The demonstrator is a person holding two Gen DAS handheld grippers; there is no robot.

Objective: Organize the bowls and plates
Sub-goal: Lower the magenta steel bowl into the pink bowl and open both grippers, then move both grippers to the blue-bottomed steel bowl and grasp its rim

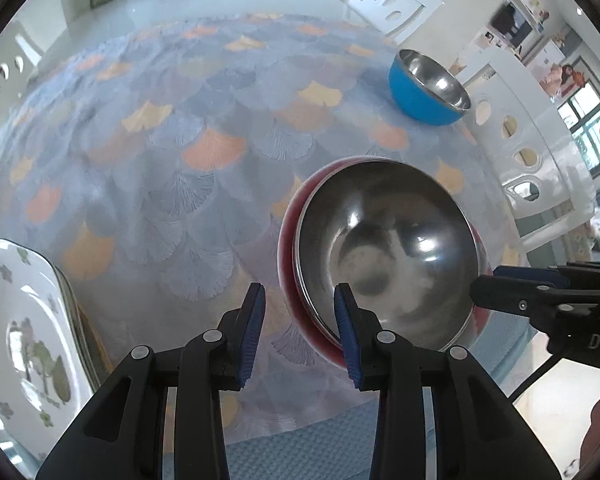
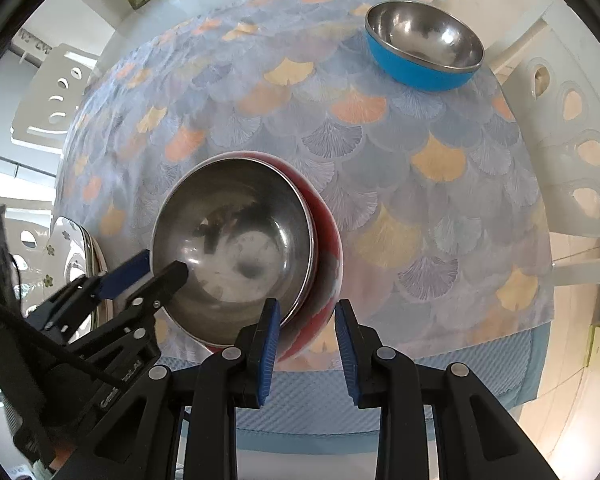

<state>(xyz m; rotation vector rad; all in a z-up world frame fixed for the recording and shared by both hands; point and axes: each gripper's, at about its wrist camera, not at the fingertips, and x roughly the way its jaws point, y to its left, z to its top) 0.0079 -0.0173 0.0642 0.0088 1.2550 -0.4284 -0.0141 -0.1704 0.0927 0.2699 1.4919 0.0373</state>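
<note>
Bowls are being nested near the front edge of the tabletop (image 2: 440,208): a steel-lined bowl is sitting tilted inside the red bowl (image 2: 324,240), evidently so that the two take up one place, while the blue bowl (image 2: 416,72) is waiting alone toward the far right and the flowered plates (image 1: 24,320) are being kept stacked at the left. The inner steel bowl (image 1: 384,240) is not yet lying level in the red one.

The left hand-held gripper (image 1: 300,332) is being pointed steeply downward, its jaws partly parted; the near-left rim of the nested pair is lying between or just behind its right pad, and no pad is seen pressing on it. The right hand-held gripper (image 2: 306,344) is likewise being aimed steeply down at the opposite side, its jaws narrowly parted with the rim passing behind its left pad; whether it is being clamped cannot be told. Both appear to be poised for steadying the stack.
</note>
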